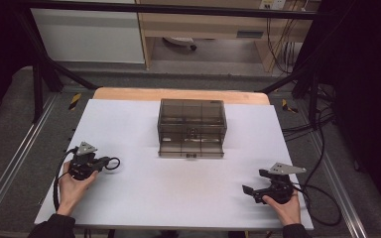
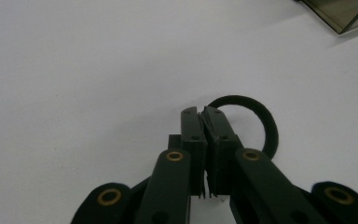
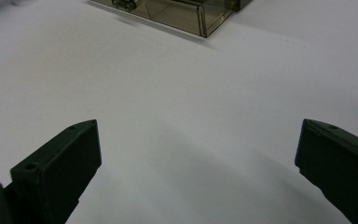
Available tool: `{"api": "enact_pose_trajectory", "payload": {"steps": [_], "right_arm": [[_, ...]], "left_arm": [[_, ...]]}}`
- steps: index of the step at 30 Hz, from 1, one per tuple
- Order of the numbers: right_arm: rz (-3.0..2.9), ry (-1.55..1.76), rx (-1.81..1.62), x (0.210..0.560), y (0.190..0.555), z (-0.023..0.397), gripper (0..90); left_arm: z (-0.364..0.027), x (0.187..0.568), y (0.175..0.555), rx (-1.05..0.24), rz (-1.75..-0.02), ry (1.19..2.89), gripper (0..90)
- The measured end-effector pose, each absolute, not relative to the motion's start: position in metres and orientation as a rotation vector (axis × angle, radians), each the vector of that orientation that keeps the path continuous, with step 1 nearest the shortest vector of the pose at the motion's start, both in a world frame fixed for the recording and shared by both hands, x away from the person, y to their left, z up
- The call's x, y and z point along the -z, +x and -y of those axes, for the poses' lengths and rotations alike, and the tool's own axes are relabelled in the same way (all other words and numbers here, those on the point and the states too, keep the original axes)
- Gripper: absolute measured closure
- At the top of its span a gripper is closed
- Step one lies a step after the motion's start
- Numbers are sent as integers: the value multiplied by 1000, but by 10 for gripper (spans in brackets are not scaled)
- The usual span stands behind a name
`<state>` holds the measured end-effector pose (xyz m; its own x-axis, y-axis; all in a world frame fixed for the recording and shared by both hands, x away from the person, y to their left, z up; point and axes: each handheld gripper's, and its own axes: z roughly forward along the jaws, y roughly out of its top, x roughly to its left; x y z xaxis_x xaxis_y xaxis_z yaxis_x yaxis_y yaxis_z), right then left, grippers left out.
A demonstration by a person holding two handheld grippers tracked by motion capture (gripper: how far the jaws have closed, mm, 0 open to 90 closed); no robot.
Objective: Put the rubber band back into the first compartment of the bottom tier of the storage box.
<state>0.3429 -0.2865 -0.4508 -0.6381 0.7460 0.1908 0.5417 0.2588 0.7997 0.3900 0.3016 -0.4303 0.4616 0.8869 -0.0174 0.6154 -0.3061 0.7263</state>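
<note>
A smoky see-through plastic box [image 1: 192, 119] stands at the back middle of the white table [image 1: 178, 198], with its front flap lying open toward me. My left gripper [image 1: 103, 161] rests on the table at the left, jaws pressed together. A thin black ring [image 2: 265, 126] loops out from its tips [image 2: 200, 111] to the right, and the jaws seem to pinch it. In the high view the black ring [image 1: 113, 163] lies flat beside the gripper. My right gripper [image 1: 254, 181] sits near the front right with its jaws wide apart [image 3: 198, 126], nothing between them.
A corner of the box [image 2: 340, 14] shows at the top right of the left gripper view, and the box's open front [image 3: 177, 11] at the top of the right gripper view. Cables [image 1: 322, 198] trail off the table's right side. A black frame [image 1: 178, 9] surrounds the table.
</note>
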Motion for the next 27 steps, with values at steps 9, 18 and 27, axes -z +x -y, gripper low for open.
{"api": "enact_pose_trajectory", "payload": {"steps": [9,18,27], "right_arm": [[-2304,1203,-1321,451,343,287,9],[-2303,1203,-1321,451,343,287,9],[-2303,1202,-1321,451,343,287,9]], "left_arm": [[-297,426,387,-517,-1224,2032,865],[-289,423,385,-514,-1204,2038,865],[-279,420,383,-512,-1175,2043,865]]}}
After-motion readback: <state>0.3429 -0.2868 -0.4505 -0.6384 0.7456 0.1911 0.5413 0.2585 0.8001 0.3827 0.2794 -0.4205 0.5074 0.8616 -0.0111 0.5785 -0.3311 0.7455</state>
